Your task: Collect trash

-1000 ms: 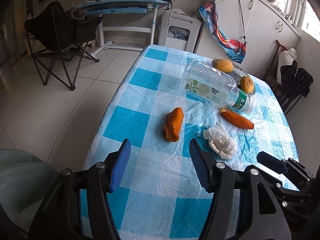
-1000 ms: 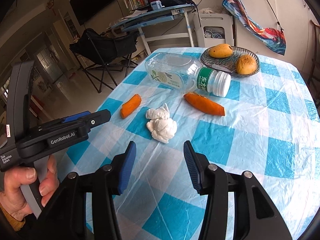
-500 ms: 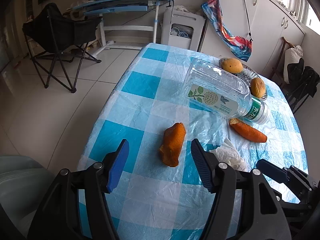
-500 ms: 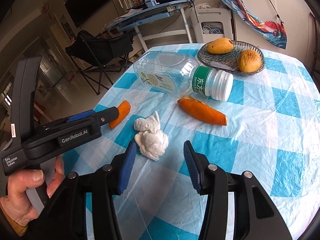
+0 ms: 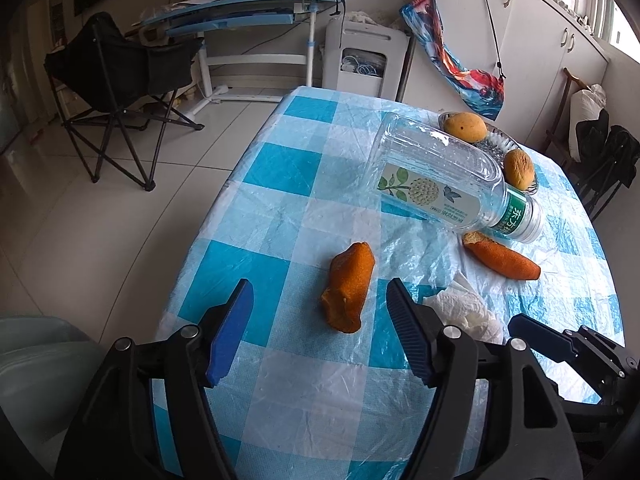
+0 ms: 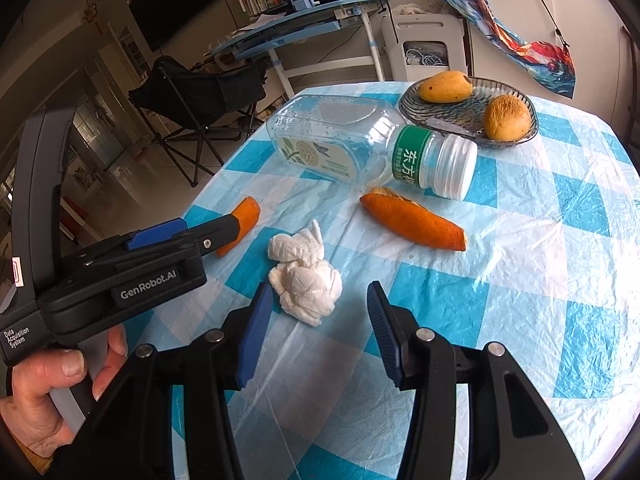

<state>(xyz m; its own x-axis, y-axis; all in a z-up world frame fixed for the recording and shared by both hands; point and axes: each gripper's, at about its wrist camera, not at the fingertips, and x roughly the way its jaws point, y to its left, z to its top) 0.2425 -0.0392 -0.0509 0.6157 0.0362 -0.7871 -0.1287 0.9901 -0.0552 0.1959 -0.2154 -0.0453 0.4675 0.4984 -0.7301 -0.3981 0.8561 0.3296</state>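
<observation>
On the blue-checked table lie two orange peels, a crumpled white tissue and an empty plastic bottle. My left gripper [image 5: 320, 300] hangs over the near peel [image 5: 349, 287]; its jaws are opening and the pads do not touch the peel, which lies just ahead between the fingertips. My right gripper [image 6: 318, 300] stands open right behind the tissue [image 6: 306, 276], not touching it. The second peel [image 6: 414, 219] lies near the cap of the bottle [image 6: 360, 148], which rests on its side. The left gripper's body [image 6: 120, 276] hides part of the near peel [image 6: 244, 220] in the right wrist view.
A glass dish [image 6: 472, 120] holding two fruits stands at the table's far side behind the bottle. The left table edge [image 5: 208, 220] drops to a tiled floor. A folding chair [image 5: 116, 80] and a desk [image 5: 240, 16] stand beyond. A person's hand [image 6: 44, 396] grips the left handle.
Both grippers have moved forward and down toward the table: the left one to the near peel with wider jaws, the right one to the tissue.
</observation>
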